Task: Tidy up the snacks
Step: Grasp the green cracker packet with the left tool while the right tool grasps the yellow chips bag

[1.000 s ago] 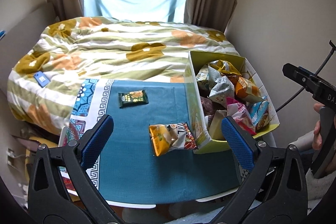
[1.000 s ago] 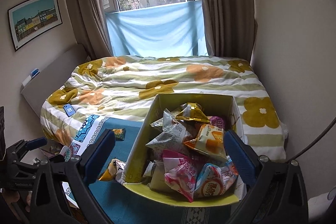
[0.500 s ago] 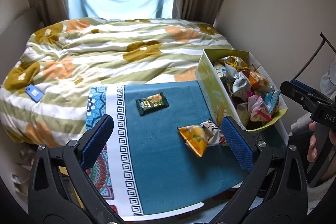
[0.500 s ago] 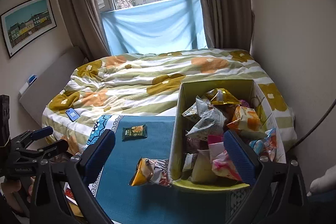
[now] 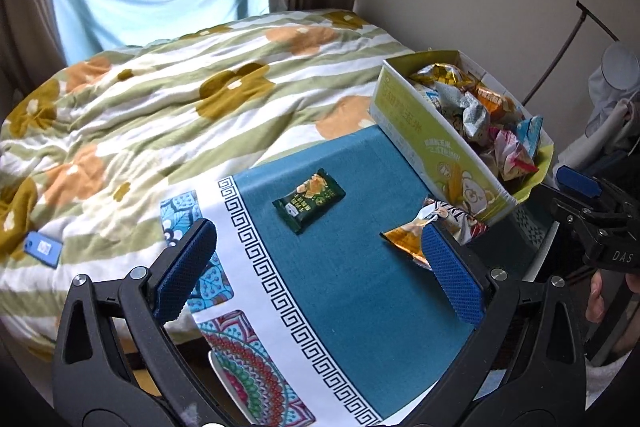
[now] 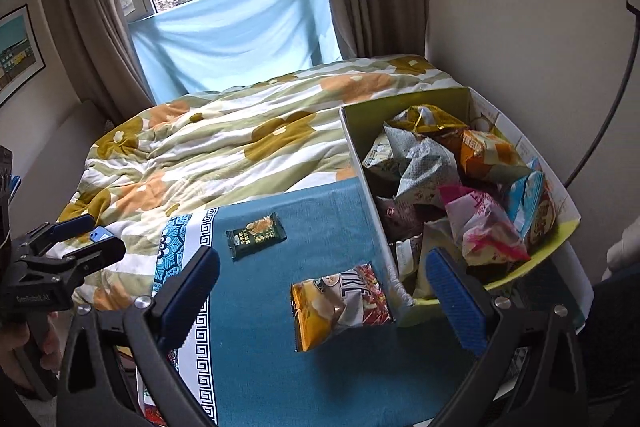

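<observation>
- Left wrist view: the left claw [image 5: 318, 267] gapes wide and empty above the teal tabletop [image 5: 352, 287]. A green packet [image 5: 309, 200] lies flat there, apart from the orange bag [image 5: 416, 241] beside the yellow box [image 5: 432, 151]. The right claw [image 5: 576, 187] shows only from the side.
- Right wrist view: the right claw [image 6: 320, 299] is wide, empty; the box's heaped snacks [image 6: 452, 187] and the orange bag's printed face show fully here.

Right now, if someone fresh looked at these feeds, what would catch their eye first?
Probably the yellow-green box heaped with crumpled snack bags at the right of the teal cloth. Next, two packets lying outside it: a dark green packet mid-cloth and an orange-and-silver bag against the box's near corner. Both grippers hang open, empty.
</observation>
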Demonstrator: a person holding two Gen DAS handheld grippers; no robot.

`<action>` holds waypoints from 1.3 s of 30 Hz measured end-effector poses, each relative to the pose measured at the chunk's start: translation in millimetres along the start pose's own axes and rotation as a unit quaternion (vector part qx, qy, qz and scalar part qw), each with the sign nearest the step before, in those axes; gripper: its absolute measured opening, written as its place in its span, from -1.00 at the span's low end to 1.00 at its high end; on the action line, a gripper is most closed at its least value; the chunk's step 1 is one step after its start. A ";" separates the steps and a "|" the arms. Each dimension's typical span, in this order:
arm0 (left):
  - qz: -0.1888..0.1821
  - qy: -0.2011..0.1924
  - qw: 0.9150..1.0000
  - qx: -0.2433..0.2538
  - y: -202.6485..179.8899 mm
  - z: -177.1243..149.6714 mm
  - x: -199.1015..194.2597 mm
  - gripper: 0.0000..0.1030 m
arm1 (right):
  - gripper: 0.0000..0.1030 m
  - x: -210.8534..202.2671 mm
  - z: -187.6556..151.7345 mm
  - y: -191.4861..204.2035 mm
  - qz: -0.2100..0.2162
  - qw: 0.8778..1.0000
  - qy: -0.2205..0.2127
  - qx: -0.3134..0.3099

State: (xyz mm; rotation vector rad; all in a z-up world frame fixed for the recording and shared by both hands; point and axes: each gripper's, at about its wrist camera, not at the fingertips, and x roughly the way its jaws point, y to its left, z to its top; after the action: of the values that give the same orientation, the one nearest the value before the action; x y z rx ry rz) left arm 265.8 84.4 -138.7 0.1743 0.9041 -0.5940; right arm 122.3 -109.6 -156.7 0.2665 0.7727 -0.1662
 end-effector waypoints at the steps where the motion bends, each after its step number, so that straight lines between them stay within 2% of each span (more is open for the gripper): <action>1: -0.005 0.009 1.000 0.010 2.8 2.3 10.3 0.97 | 0.99 2.8 -4.3 1.7 -0.009 1.000 0.003 0.010; 5: -0.029 0.037 0.998 0.041 11.3 11.8 54.2 0.97 | 0.99 16.9 -23.0 3.3 -0.037 0.998 0.027 0.046; 11: -0.043 0.076 0.993 0.081 13.4 18.6 121.3 0.97 | 0.99 42.3 -48.8 2.5 -0.061 0.993 0.080 0.069; 15: -0.044 0.096 0.988 0.113 9.9 18.0 166.0 0.95 | 0.99 66.2 -60.8 -2.7 -0.066 0.989 0.098 0.086; 18: -0.047 0.107 0.984 0.138 5.9 15.0 199.3 0.85 | 0.99 84.0 -67.5 -6.1 -0.073 0.988 0.090 0.102; 20: -0.041 0.120 0.980 0.155 3.1 11.6 219.0 0.66 | 0.99 98.3 -72.4 -6.9 -0.069 0.987 0.085 0.115; 22: -0.043 0.133 0.976 0.165 2.8 8.3 235.5 0.59 | 0.99 112.7 -77.3 -7.2 -0.068 0.985 0.085 0.131; 26: -0.042 0.142 0.973 0.176 3.2 3.7 255.0 0.52 | 0.99 134.3 -82.8 -7.5 -0.069 0.982 0.083 0.156; 27: -0.046 0.134 0.974 0.176 3.9 4.5 255.6 0.50 | 0.99 137.7 -83.5 -7.5 -0.069 0.981 0.082 0.159; 32: -0.042 0.132 0.976 0.170 4.8 7.6 255.2 0.14 | 0.99 148.9 -83.3 -12.0 -0.074 0.979 0.078 0.173; 34: -0.036 0.134 0.977 0.163 3.5 4.4 250.9 0.06 | 0.99 150.8 -81.4 -14.3 -0.074 0.978 0.074 0.179; 39: -0.029 0.134 0.980 0.141 -0.1 -9.1 240.3 0.01 | 0.99 153.4 -76.1 -18.9 -0.070 0.979 0.070 0.180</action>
State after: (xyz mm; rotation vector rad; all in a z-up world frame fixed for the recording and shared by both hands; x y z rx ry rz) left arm 372.7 -10.9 -331.8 0.4946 1.0857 -0.7635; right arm 175.3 -112.7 -320.7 0.5728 0.9003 -0.4265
